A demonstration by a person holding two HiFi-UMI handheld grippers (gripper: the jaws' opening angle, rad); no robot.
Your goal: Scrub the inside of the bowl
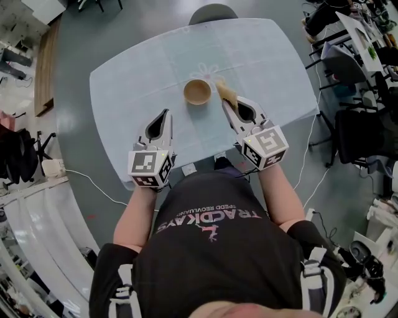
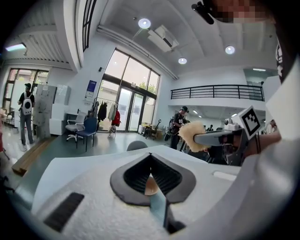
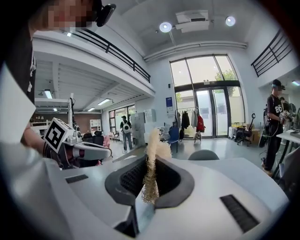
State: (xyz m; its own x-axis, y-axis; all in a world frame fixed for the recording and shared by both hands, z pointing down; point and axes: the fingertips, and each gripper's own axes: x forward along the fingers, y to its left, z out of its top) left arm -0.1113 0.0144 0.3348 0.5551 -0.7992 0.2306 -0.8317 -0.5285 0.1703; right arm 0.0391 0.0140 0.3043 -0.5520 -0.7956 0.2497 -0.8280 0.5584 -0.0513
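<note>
A small tan bowl (image 1: 197, 92) stands upright near the middle of the pale blue table (image 1: 130, 81). My right gripper (image 1: 227, 104) hovers just right of it, shut on a tan fibrous scrubber (image 1: 224, 90) that sticks out past its tips beside the bowl's rim. In the right gripper view the scrubber (image 3: 151, 173) is pinched between the jaws of the right gripper (image 3: 152, 159). My left gripper (image 1: 165, 113) is shut and holds nothing, short of the bowl on its near left. In the left gripper view the left gripper (image 2: 150, 157) shows only a tan sliver (image 2: 151, 186) through its slit.
A grey chair (image 1: 212, 12) stands at the table's far side. Office chairs and cluttered desks (image 1: 354, 68) fill the right. Cables (image 1: 93, 183) run over the floor near the left. People stand in the hall beyond (image 2: 26, 112).
</note>
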